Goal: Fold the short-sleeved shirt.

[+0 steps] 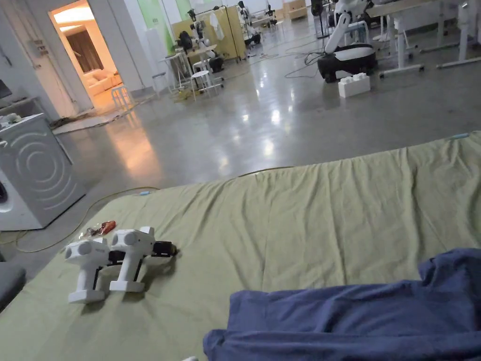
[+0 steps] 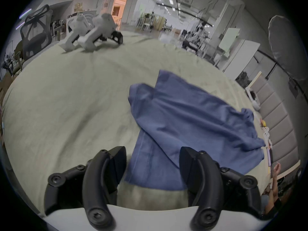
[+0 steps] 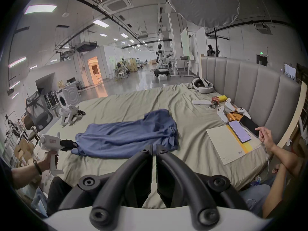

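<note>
A blue short-sleeved shirt (image 1: 352, 315) lies crumpled and spread lengthwise on a green bed sheet (image 1: 305, 221). In the left gripper view the shirt (image 2: 191, 118) reaches toward me, and its near hem lies between the wide-apart jaws of my left gripper (image 2: 152, 153), which is open. The right gripper view shows a hand holding the left gripper (image 3: 71, 145) at the shirt's (image 3: 126, 134) left end. My right gripper (image 3: 154, 146) hovers over the bed's near edge just short of the shirt, jaws together with nothing between them.
Two spare white grippers (image 1: 112, 263) lie on the sheet at the left. At the right, by the padded headboard (image 3: 250, 88), are a notebook (image 3: 221, 143), phones (image 3: 240, 131), controllers, a headset (image 3: 202, 85) and another person's hand (image 3: 265, 134). An office chair (image 3: 38, 114) stands left of the bed.
</note>
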